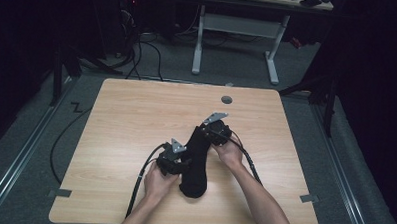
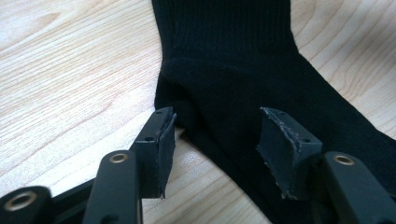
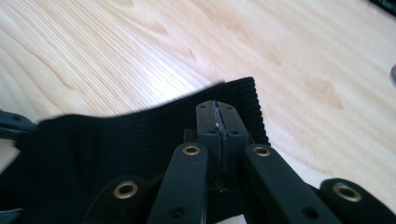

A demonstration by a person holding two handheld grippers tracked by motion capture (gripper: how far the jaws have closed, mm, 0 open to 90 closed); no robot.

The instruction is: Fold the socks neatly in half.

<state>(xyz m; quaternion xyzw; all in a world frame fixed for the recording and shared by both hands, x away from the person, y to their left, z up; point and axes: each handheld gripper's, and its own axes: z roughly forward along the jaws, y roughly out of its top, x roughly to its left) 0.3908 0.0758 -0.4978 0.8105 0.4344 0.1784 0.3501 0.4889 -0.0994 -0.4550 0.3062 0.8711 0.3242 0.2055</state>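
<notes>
A black sock (image 1: 195, 164) lies lengthwise on the wooden table (image 1: 136, 115), toe toward the person. In the left gripper view, the sock (image 2: 243, 70) shows its ribbed leg and heel. My left gripper (image 2: 215, 140) stands open at the heel, one pad at the sock's edge and the other over the fabric, neither pressing. It sits at the sock's left side (image 1: 183, 165). My right gripper (image 3: 218, 123) has its pads closed together on the ribbed cuff (image 3: 140, 135). That gripper (image 1: 209, 131) is at the sock's far end.
A round grommet hole (image 1: 227, 99) sits near the table's far edge. Grey tape marks lie at the near left corner (image 1: 59, 192) and near right corner (image 1: 308, 198). Beyond the table stand a desk with white legs (image 1: 234, 23) and floor cables (image 1: 138, 50).
</notes>
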